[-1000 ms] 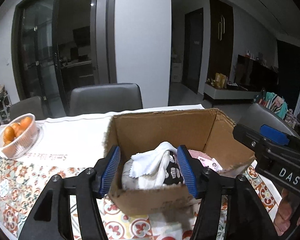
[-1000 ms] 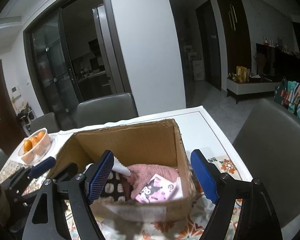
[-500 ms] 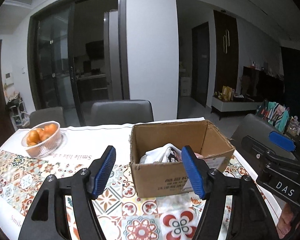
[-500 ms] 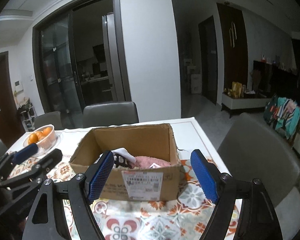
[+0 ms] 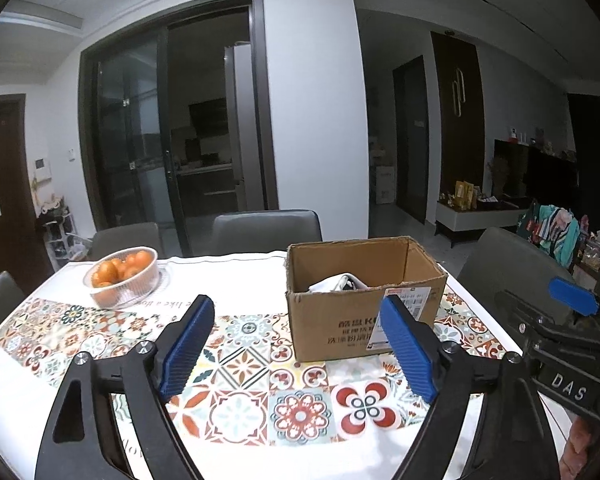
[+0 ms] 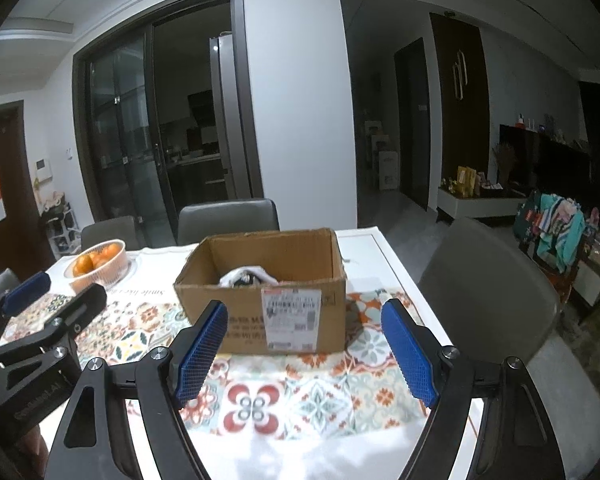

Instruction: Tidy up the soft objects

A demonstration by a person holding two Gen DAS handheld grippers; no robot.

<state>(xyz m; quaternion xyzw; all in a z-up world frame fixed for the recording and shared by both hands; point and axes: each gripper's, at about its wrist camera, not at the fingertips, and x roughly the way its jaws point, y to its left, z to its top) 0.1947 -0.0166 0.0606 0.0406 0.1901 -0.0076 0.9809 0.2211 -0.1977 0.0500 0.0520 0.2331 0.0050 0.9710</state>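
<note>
An open cardboard box (image 5: 364, 312) stands on the patterned tablecloth; it also shows in the right wrist view (image 6: 268, 304). White and dark soft cloths (image 5: 342, 282) stick up inside it, also visible in the right wrist view (image 6: 248, 276). My left gripper (image 5: 300, 344) is open and empty, held back from the box on its near left side. My right gripper (image 6: 304, 350) is open and empty, held back in front of the box. Each gripper shows at the edge of the other's view.
A clear bowl of oranges (image 5: 122, 276) sits at the table's far left. Grey chairs (image 5: 266, 226) stand behind the table and one (image 6: 488, 280) at its right side. The tablecloth (image 5: 260, 380) covers the table in front of the box.
Both grippers have pulled back and up from the box, which now looks smaller and farther. Both stayed open and empty.
</note>
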